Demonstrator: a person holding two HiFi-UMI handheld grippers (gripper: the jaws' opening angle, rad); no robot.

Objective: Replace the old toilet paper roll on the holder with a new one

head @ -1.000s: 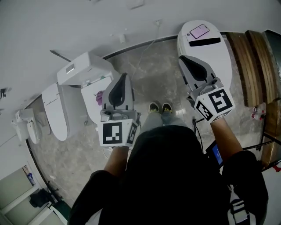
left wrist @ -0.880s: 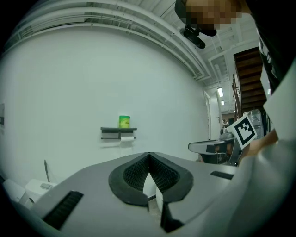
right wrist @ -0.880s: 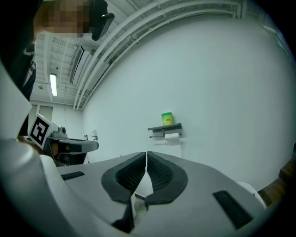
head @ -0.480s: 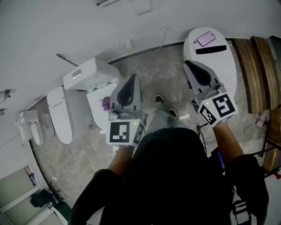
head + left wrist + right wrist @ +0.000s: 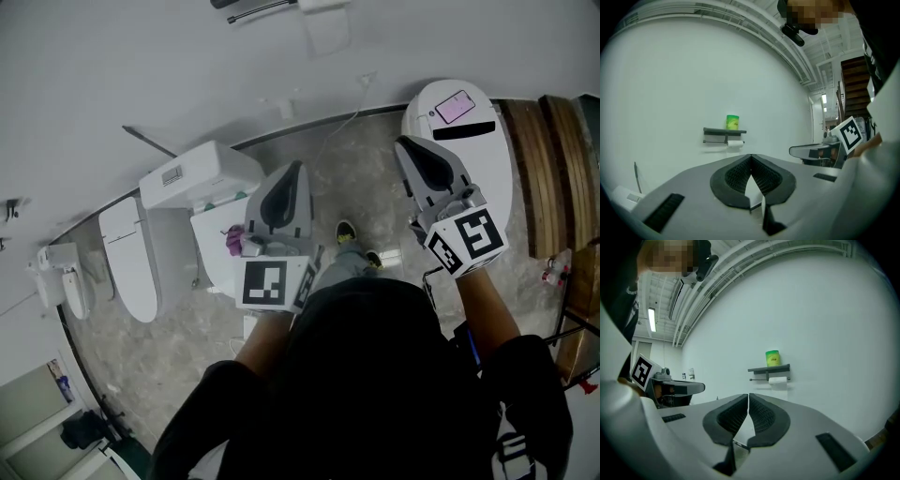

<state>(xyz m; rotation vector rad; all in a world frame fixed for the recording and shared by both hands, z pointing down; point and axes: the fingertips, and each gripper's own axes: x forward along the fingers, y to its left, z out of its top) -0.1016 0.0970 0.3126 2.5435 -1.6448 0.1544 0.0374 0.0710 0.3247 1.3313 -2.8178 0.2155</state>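
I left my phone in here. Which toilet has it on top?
The rightmost toilet: a pink phone lies on its closed white lid. No other carries one.

Plain white wall (image 5: 112, 84) across the far side. Grey marbled floor (image 5: 309, 173), dark strip along the wall base. White toilet (image 5: 197, 178) on the left against the wall, another white fixture (image 5: 127, 258) further left. Second white toilet (image 5: 464, 150) on the right, lid shut, phone (image 5: 456, 106) lying on top. Wooden stairs (image 5: 548, 150) far right. White pipe runs (image 5: 740, 268) under the ceiling, tube light (image 5: 651, 319) lit. Thin cable (image 5: 330, 131) trailing over the floor.
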